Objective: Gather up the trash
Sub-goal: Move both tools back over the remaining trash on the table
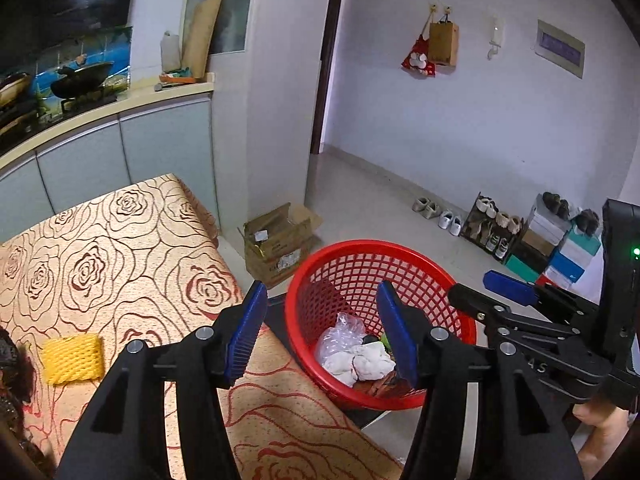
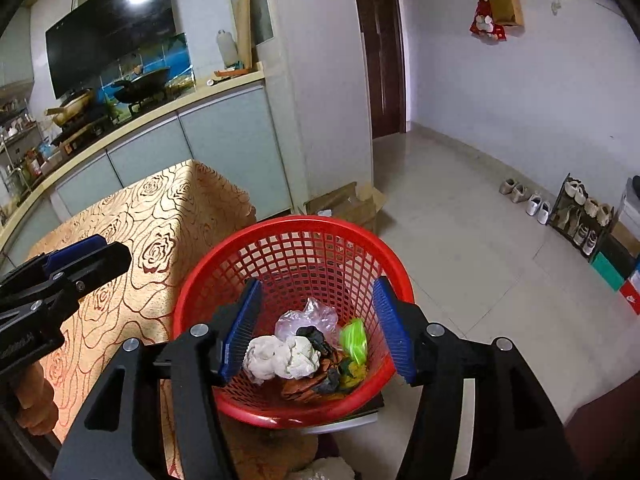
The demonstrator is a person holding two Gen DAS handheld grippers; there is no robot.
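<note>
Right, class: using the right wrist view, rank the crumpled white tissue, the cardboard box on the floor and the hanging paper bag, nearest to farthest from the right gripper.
1. Crumpled white tissue, in the red basket, between the right gripper's fingers.
2. Cardboard box, on the floor beyond the basket.
3. Paper bag, hanging on the far wall.

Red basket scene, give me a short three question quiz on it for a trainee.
1. True or false: the red basket is empty.
2. What yellow thing lies on the rose-patterned tablecloth?
3. The left hand-held gripper is: A) shut on a tissue, B) open with nothing between its pads, C) out of view.

Key:
1. False; it holds a crumpled white tissue, a clear plastic bag and a green wrapper.
2. A yellow foam net.
3. B.
</note>
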